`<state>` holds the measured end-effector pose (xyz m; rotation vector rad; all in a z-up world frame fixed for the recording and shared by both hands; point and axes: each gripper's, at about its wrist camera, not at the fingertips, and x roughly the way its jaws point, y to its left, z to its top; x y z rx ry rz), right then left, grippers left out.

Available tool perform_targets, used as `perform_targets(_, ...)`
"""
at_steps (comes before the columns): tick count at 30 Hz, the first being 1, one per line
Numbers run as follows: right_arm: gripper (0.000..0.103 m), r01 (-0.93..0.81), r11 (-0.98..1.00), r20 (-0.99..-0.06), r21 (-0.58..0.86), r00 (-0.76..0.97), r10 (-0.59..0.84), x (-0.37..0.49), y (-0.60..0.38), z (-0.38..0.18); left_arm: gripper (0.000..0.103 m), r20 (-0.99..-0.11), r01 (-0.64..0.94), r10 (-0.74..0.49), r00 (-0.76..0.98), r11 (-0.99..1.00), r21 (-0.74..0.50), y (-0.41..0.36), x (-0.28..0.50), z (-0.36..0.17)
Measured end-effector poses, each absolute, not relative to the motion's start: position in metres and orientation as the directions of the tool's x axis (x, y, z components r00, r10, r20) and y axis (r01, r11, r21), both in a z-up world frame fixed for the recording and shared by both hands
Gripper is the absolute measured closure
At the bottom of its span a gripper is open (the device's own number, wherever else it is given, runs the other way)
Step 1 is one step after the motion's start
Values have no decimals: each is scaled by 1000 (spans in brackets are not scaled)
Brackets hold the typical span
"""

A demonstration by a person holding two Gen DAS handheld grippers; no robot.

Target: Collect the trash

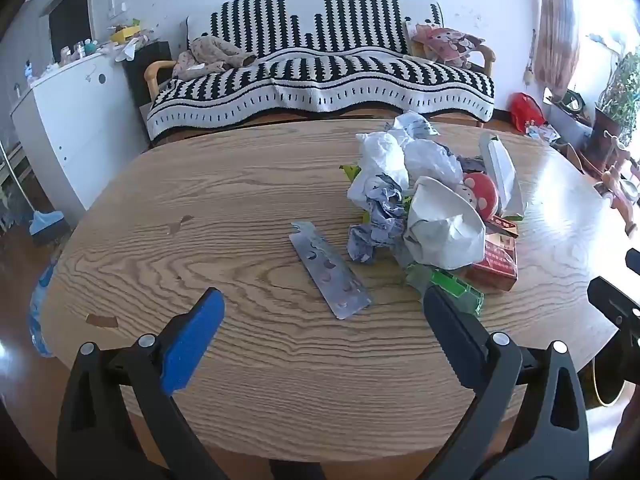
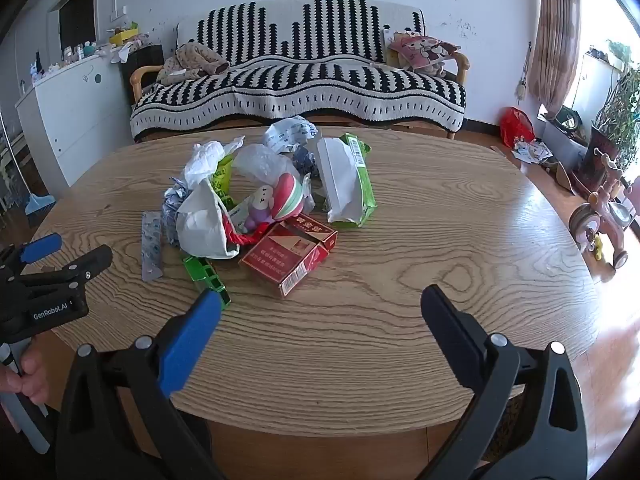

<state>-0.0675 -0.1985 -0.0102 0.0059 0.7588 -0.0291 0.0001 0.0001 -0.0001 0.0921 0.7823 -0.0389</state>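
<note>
Room: living room, striped sofa (image 2: 298, 76) behind a wood-grain oval table (image 2: 400, 264); I take the red carton as my landmark.

Landmark: red carton (image 2: 286, 258) lies flat near the table's middle, at the near edge of the trash heap.

Heap: everything sits in one loose pile. White crumpled paper (image 2: 202, 222) is just left of the carton, a green-and-white wrapper (image 2: 346, 182) behind it to the right, a small mushroom figure (image 2: 276, 204) right behind it, more white and grey wads further back.

Strays: silver blister strip (image 1: 330, 270) lies flat left of the carton, just apart from the pile; a green plastic piece (image 2: 206, 274) is at the carton's near-left corner.

Left gripper (image 1: 324, 304): jaws spread wide, nothing between them, hovering over bare wood on the near side of the blister strip.

Right gripper (image 2: 320, 304): also wide and empty, above the table just on the near side of the carton, touching nothing.

Bin: I see no bag or bin in either view, so I can't say where this goes.

Progress: I'd call it the very start. Nothing lifted, the whole pile is on the table.

Left to do: every item; I'd judge strip and carton the easiest first picks.
</note>
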Motion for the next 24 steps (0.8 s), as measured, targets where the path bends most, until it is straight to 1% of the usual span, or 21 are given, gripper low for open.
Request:
perform_targets(7, 6, 28, 1000, -689, -4, 725, -23, -67, -198, -11, 6, -712, 72, -21, 702, 996, 42, 3, 0, 0)
perform_targets(24, 6, 27, 1000, -691, -3, 723, -22, -67, -198, -11, 6, -715, 76, -9, 699, 995, 61, -1, 0, -5)
